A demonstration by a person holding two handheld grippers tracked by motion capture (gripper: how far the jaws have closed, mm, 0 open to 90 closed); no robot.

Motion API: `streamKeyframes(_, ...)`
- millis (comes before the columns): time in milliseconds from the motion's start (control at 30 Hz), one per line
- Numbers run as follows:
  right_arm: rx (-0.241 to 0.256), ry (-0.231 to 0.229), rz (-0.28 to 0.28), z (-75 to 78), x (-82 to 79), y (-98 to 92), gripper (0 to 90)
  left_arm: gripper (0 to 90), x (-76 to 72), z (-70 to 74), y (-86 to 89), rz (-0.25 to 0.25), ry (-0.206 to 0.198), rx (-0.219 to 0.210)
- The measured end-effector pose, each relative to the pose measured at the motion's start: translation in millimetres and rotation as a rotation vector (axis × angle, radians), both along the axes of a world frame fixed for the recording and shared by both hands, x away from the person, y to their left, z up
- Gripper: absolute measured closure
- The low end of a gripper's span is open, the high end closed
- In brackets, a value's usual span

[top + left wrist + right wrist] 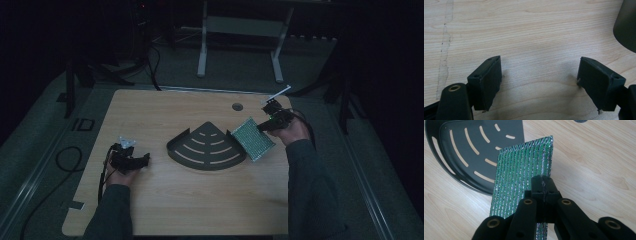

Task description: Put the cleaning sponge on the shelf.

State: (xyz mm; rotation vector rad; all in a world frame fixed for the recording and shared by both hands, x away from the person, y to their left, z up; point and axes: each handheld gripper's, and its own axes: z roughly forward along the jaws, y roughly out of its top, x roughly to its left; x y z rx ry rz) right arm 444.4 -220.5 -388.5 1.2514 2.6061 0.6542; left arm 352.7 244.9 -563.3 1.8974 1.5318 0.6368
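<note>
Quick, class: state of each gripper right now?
Left gripper: open, holding nothing, over bare table.
Right gripper: closed on the green scouring pad.
</note>
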Motion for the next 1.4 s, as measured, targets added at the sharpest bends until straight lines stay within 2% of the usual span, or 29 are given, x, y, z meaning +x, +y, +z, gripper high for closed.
streamKeyframes(733,0.013,0.023,0.027,-12.9,13.4,19.7,89.5,20.2,0.0,0.0,-0.1,0.001,0.000,-0.001)
streamKeyframes(1400,0.024,0.018,0.051,-33.8,28.2,40.0,89.5,20.3,0.0,0.0,-0.1,0.000,0.000,-0.001)
